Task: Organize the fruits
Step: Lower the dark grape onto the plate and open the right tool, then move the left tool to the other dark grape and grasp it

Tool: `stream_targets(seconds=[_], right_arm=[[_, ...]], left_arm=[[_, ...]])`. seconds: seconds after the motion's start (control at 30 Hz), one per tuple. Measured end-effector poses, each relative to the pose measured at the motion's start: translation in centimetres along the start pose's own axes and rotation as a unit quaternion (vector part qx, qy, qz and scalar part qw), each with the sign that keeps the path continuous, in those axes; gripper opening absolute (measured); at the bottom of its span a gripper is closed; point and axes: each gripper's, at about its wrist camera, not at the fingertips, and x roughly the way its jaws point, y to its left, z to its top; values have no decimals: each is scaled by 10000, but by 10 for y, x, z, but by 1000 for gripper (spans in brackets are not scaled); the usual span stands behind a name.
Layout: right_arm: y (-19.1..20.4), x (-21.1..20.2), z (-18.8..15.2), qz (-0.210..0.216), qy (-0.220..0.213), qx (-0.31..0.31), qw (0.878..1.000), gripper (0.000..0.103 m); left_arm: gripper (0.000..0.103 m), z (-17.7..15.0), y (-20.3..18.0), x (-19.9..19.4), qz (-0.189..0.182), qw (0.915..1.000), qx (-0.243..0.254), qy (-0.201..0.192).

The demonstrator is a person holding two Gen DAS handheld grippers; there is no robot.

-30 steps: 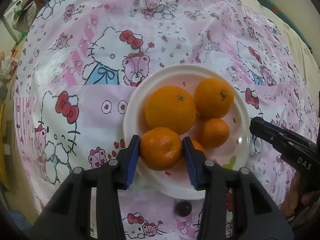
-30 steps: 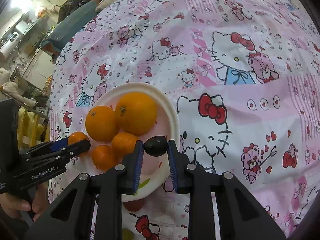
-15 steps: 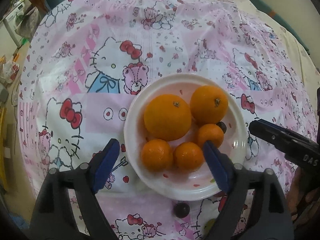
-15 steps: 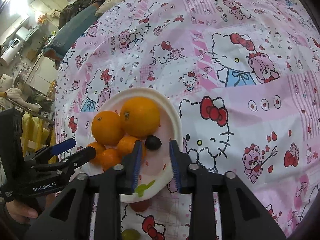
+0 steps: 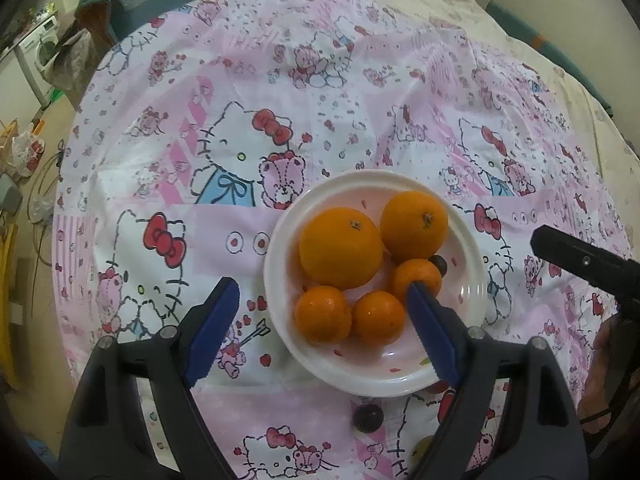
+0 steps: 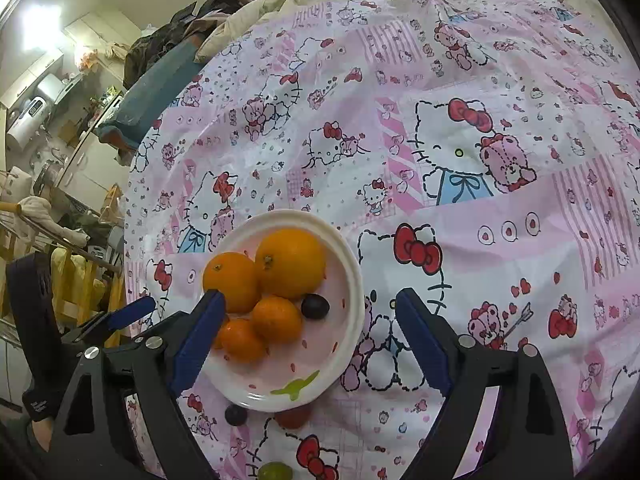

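Both sets of jaws stand wide apart and hold nothing. The left gripper (image 5: pixel 322 306) hovers over the near side of the white plate (image 5: pixel 472 280), its right finger crossing in front of a small orange (image 5: pixel 416 274) without pinching it. The right gripper (image 6: pixel 310 320) spans the plate's right half, its left finger lying across the small oranges at the plate's left.

The plate already carries 2 large oranges (image 5: pixel 340 246) at the back, touching each other, and 3 small ones in front, plus 1 dark grape (image 6: pixel 315 306) tucked just beside the small orange on the right. The fruit not yet on the plate lies on the Hello Kitty cloth (image 6: pixel 480 140) at the plate's near edge: a dark grape (image 6: pixel 236 415), a red fruit (image 6: pixel 294 416) partly hidden under the rim, and a green grape (image 6: pixel 275 471) nearer the camera.

The step in hand looks like going for one of these 3 loose pieces. To do it well, pick the dark grape first, since it sits free of the rim. Come down with the fingers either side of it, parallel to the plate edge, so neither finger knocks the plate. Close gently: grapes are smooth and round and will squirt out or roll on the soft, wrinkled cloth. Lift clear of the rim, then release low into the bare front of the plate so the oranges do not shift.
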Motion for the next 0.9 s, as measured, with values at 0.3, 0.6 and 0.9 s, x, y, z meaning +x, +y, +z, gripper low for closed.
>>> stream_targets(seconds=[0.3, 0.6, 0.9], right_arm=[[8, -30, -14, 18, -205, 10, 9998, 92], [15, -55, -37, -62, -310, -42, 9995, 93], [17, -72, -63, -166, -334, -4, 9993, 93]], left_arm=[[83, -5, 12, -26, -138, 9992, -260, -281], [94, -21, 8, -53, -114, 9985, 4, -537], [94, -39, 19, -60, -49, 9987, -213, -470]])
